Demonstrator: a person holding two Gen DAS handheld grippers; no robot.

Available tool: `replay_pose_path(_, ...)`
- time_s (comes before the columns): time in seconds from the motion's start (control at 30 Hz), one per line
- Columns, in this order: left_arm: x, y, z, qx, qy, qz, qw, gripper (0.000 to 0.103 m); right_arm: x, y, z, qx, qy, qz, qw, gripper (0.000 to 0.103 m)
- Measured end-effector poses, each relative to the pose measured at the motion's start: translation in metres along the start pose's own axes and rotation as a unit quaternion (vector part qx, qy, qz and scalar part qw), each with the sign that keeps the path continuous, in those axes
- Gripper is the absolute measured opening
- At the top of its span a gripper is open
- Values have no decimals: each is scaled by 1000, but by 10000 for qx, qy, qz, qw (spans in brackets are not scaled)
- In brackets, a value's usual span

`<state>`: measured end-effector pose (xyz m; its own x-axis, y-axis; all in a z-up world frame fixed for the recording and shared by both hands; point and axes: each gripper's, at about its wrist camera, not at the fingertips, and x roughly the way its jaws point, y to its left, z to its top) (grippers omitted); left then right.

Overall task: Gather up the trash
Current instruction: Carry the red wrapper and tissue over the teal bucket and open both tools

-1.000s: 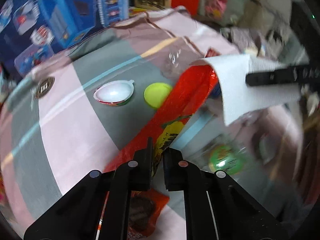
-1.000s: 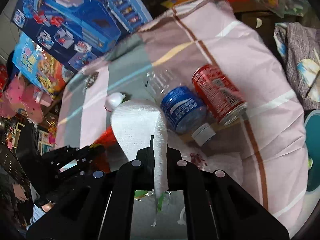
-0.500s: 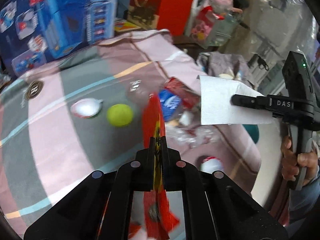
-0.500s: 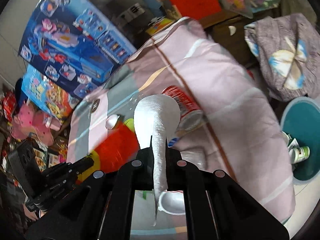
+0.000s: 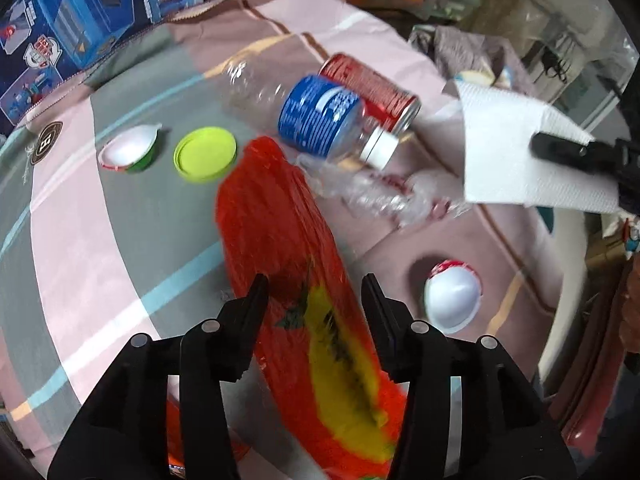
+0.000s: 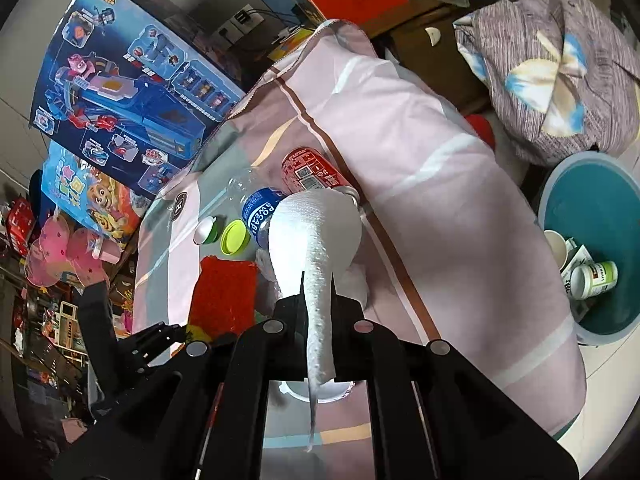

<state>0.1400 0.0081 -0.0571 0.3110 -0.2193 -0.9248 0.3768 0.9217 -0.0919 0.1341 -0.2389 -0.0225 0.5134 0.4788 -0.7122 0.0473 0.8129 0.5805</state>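
In the left wrist view, going from the left edge: a small white cup with a green rim (image 5: 129,151) lies at ten o'clock from the left gripper (image 5: 316,294), and a lime-green lid (image 5: 205,153) sits just beside it at eleven. The left gripper's jaws are opening; the red snack wrapper (image 5: 280,232) runs between the fingers, blurred, and the pads do not press on it. At twelve to one o'clock lie the clear bottle with a blue label (image 5: 316,118) and the red can (image 5: 370,88), side by side on the pink and grey cloth (image 5: 80,240). Crumpled clear plastic (image 5: 380,196) rests just below the bottle's cap. A white bowl (image 5: 453,296) sits at three o'clock, near the right finger.

Farther right, at two o'clock, the right gripper (image 6: 318,296) is clamped tight on a white paper towel (image 6: 316,232). In its own view, the teal bin (image 6: 596,200) stands on the floor at three o'clock, well apart, with small containers inside.
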Motion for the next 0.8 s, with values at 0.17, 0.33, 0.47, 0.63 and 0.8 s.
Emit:
replay_pose_path(0.17, -15, -1, -2, -121, -150, 65, 9998, 6, -3, -5, 1, 54, -54, 33, 10000, 6)
replay_pose_path(0.33, -52, -16, 8, -122, -564, -31, 9983, 5, -16, -17, 7, 190, -225, 147, 9995, 6)
replay_pose_path(0.47, -71, -56, 28, 208, -750, -291, 9965, 5, -40, -40, 14, 374, -521, 200, 9977, 6)
replay_pose_path(0.63, -60, -121, 61, 669, -780, -647, 9926, 5, -85, -93, 18, 769, -1004, -40, 9920, 6)
replay_pose_path(0.8, -25, -193, 91, 993, -521, -1063, 9880, 5, -125, -152, 14, 1179, -1316, -451, 9832, 6)
